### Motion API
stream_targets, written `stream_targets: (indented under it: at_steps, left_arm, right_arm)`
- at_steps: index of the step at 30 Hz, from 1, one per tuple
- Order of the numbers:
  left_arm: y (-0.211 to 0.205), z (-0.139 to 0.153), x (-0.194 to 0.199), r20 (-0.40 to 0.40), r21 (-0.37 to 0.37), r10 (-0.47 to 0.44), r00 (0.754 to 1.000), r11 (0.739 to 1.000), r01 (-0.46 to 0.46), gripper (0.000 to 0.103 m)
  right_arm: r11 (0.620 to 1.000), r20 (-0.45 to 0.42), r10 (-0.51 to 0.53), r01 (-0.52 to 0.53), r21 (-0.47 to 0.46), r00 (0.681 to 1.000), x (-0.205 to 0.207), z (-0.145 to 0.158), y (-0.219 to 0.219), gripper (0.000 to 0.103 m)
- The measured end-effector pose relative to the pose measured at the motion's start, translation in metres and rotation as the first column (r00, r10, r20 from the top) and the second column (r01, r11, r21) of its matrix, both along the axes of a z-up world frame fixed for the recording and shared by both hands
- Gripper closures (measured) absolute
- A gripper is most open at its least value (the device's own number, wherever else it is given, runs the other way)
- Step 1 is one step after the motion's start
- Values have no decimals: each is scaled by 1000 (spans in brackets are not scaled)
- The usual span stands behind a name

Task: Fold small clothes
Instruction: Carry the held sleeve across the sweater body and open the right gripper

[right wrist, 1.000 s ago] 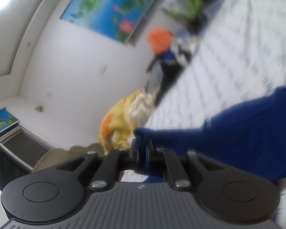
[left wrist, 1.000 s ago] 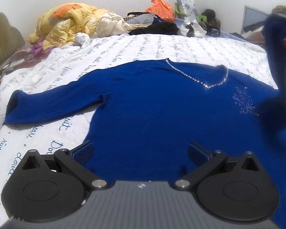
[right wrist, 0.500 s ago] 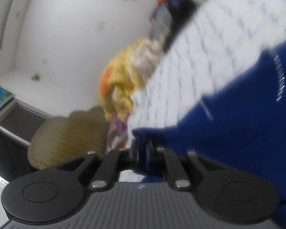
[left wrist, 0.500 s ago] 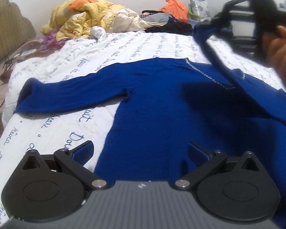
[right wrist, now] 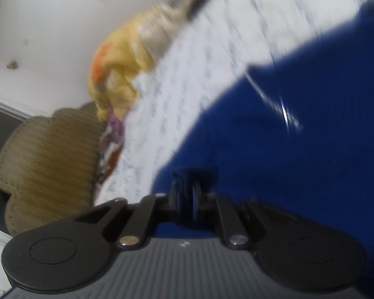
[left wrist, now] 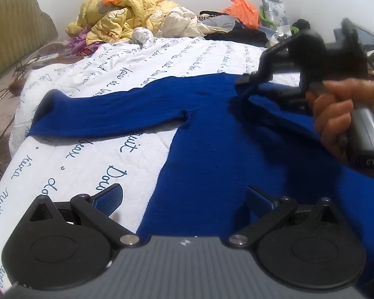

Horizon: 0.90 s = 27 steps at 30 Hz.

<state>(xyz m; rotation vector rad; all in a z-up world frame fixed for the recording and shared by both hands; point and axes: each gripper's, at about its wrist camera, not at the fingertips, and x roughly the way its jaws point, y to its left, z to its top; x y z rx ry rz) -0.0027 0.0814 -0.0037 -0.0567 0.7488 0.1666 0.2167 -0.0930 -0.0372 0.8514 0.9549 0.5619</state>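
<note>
Your right gripper (right wrist: 187,194) pinches the cuff (right wrist: 194,174) of the sweater's right sleeve (left wrist: 281,109), its jaws having just begun to ease apart with the cloth between them, pads seemingly on it. The sleeve is carried across the sweater (left wrist: 224,154), which lies flat, front up, on the bed (left wrist: 92,164). Your left gripper (left wrist: 184,199) hovers wide open over the hem, empty (one finger above the quilt, one above the knit). So the first fold looks nearly made. Left, as I judge it: lay this cuff down, bring in the left sleeve (left wrist: 107,114), which lies stretched out flat, then fold the body.
</note>
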Motion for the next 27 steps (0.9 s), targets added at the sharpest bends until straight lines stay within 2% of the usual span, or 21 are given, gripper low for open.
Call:
stream_targets:
  at_steps: [1,2,3,5,6,10,13,15,17,20,24,27]
  left_arm:
    - [0,0,0,0,-1,2,1000,1000,-2,0]
    - [0,1,-1,1,-1,4,1000,1000,-4,0]
    - [1,1,0,1,-1,6,1000,1000,-6,0]
    - [1,0,0,-2,-1,7,1000,1000,-7,0]
    - [1,0,0,-2,-1,7,1000,1000,-7,0]
    - [2,1,-2,2,5,5,1000,1000,-5,0]
    - [5,1,-2,6,9,19,1000,1000,-19,0]
    - [8,-1,0,-1,2,30,1000,1000,-30,0]
    - [9,-1,1,-7,-4,37,999,999,-37,0]
    - [7,0,0,-3,2,30,1000,1000,-30,0]
    - [9,0,0,5,27,30,1000,999,-30,0]
    - [22,2,2,25,34,52,998,998,-53,0]
  right_arm:
    - [1000,-9,9,-9,2,1000,0,-3,1,87]
    - [1000,-16,17,-17,3,1000,0,-5,2,74]
    - [1000,-13,20,-20,-2,1000,-2,-5,3,56]
    - [1000,18,27,-27,-3,999,-5,0,4,34]
    - [999,31,36,-36,-10,999,-6,3,6,31]
    - [991,90,90,-80,-110,992,-13,20,18,30]
    - [967,178,132,-87,-238,975,-30,33,23,30]
    - [926,212,161,-73,-371,964,-41,36,29,30]
    - [868,196,205,-86,-488,959,-46,31,35,30]
    - [838,209,233,-88,-538,950,-55,35,36,30]
    - [836,296,217,-21,-548,930,-81,52,21,29]
    - [818,331,209,21,-575,920,-105,53,8,27]
